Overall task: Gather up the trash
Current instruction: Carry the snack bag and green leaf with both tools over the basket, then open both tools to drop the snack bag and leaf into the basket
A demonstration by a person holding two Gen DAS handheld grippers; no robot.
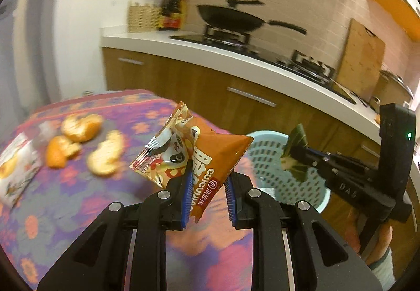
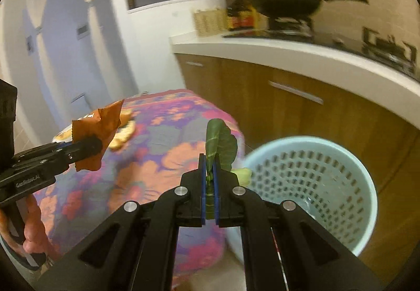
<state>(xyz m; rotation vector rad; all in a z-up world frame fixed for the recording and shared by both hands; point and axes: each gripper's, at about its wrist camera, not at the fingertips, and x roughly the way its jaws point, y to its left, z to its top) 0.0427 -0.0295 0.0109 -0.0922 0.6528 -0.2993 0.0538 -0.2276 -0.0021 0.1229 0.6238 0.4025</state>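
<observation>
My left gripper (image 1: 208,173) is shut on an orange snack wrapper (image 1: 210,157), held up over the right part of the flowered table (image 1: 65,199). The same wrapper (image 2: 98,131) shows at the left of the right wrist view in the left gripper (image 2: 92,145). My right gripper (image 2: 209,159) is shut on a green leaf (image 2: 220,144), just left of the light blue perforated waste basket (image 2: 309,178). From the left wrist view the right gripper (image 1: 295,153) holds the leaf (image 1: 294,152) over the basket (image 1: 270,157). Orange peels (image 1: 81,144) lie on the table.
A white snack packet (image 1: 15,167) lies at the table's left edge. Behind runs a white kitchen counter (image 1: 262,60) with wooden cabinets, a black wok (image 1: 233,18) on a stove, bottles, a wicker basket and a cutting board (image 1: 362,54). A hand (image 2: 34,225) grips the left tool.
</observation>
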